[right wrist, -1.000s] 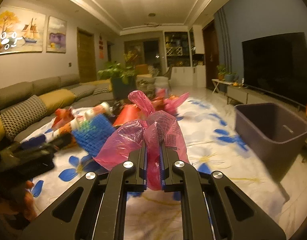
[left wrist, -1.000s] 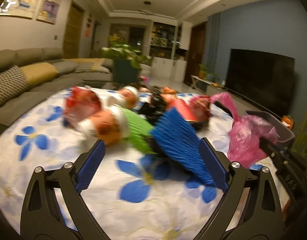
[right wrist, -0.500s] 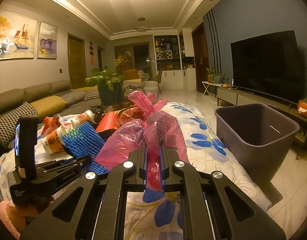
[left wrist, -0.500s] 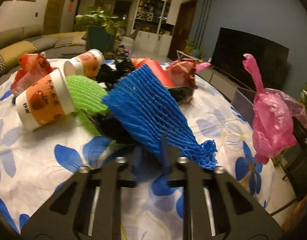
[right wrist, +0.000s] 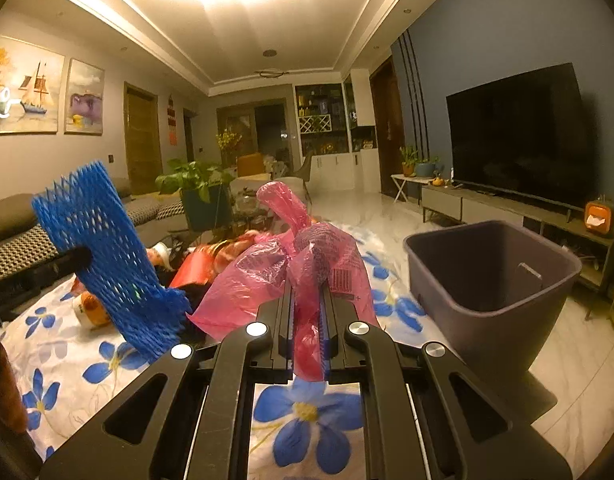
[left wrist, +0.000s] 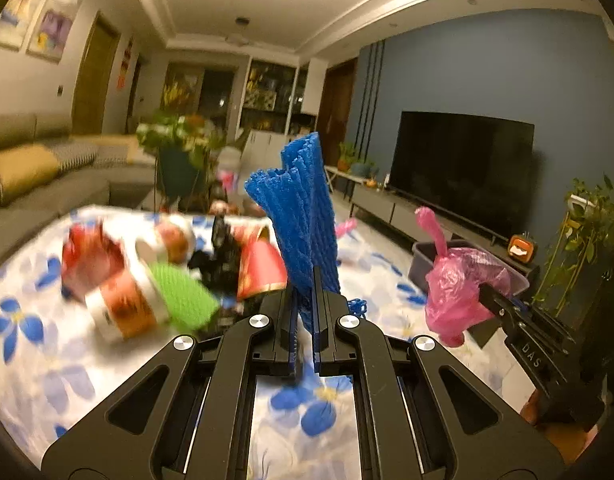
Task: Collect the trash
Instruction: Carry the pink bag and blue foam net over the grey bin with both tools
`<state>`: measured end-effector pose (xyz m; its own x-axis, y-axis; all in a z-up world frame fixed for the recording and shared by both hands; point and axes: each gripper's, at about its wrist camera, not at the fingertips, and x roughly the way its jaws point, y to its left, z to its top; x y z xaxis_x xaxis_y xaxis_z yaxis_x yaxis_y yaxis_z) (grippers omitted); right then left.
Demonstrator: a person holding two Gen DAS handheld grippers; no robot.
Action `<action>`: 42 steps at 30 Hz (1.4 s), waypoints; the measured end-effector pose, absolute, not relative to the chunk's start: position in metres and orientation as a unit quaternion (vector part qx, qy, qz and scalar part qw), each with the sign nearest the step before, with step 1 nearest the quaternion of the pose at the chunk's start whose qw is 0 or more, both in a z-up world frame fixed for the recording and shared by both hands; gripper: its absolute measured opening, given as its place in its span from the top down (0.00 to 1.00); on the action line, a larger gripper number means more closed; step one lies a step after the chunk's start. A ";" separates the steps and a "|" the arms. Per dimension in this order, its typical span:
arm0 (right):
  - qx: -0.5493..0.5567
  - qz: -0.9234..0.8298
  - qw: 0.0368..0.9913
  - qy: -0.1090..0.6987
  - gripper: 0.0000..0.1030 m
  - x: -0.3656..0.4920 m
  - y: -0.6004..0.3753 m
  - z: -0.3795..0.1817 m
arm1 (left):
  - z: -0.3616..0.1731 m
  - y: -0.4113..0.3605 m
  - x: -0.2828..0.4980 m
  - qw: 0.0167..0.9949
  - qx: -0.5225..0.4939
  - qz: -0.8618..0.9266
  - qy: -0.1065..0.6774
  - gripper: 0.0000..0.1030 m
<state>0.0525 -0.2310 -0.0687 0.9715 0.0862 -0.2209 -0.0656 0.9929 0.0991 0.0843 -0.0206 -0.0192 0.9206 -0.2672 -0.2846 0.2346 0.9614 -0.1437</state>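
My left gripper point(left wrist: 305, 304) is shut on a blue foam net sleeve point(left wrist: 301, 216), which stands up off the table. The same blue foam net sleeve point(right wrist: 107, 256) hangs at the left in the right wrist view. My right gripper point(right wrist: 307, 304) is shut on a crumpled pink plastic bag point(right wrist: 291, 268); that pink plastic bag point(left wrist: 459, 292) shows at the right in the left wrist view. A grey trash bin point(right wrist: 495, 280) stands on the floor to the right of the table. Paper cups point(left wrist: 123, 304), a green foam net point(left wrist: 179, 292) and red wrappers point(left wrist: 263, 264) lie piled on the flowered tablecloth point(left wrist: 39, 360).
A grey sofa point(left wrist: 39, 172) runs along the left. A potted plant point(right wrist: 199, 192) stands beyond the table. A TV point(right wrist: 519, 132) on a low console fills the right wall. The table edge drops to a tiled floor point(right wrist: 575, 364) near the bin.
My left gripper closed on the blue foam net and lifted it from lying flat to upright above the table. The right gripper kept holding the pink bag, nearer the bin.
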 end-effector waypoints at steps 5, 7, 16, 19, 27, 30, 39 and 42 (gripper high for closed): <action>0.039 0.011 0.994 0.099 0.90 0.055 -0.252 -0.058 | -0.002 -0.042 0.099 0.978 -0.047 -0.151 0.135 0.95; 0.036 -0.006 0.995 0.089 0.90 0.055 -0.264 -0.053 | 0.005 -0.052 0.099 0.978 -0.042 -0.162 0.126 0.95; 0.013 -0.102 0.993 0.053 0.90 0.059 -0.320 -0.035 | 0.031 -0.139 0.134 0.968 -0.014 -0.233 0.094 0.95; 0.011 -0.131 0.990 0.043 0.90 0.061 -0.341 -0.030 | 0.030 -0.168 0.152 0.962 -0.019 -0.254 0.099 0.95; 0.022 -0.162 0.985 0.049 0.90 0.070 -0.381 -0.037 | 0.021 -0.228 0.181 0.951 -0.012 -0.291 0.103 0.95; 0.021 -0.167 0.984 0.049 0.90 0.079 -0.393 -0.037 | 0.018 -0.242 0.193 0.948 -0.011 -0.299 0.105 0.95; 0.024 -0.172 0.984 0.049 0.90 0.099 -0.407 -0.039 | 0.004 -0.270 0.218 0.940 -0.010 -0.318 0.121 0.95; 0.025 -0.172 0.983 0.051 0.90 0.104 -0.405 -0.039 | -0.002 -0.276 0.226 0.939 -0.011 -0.319 0.130 0.95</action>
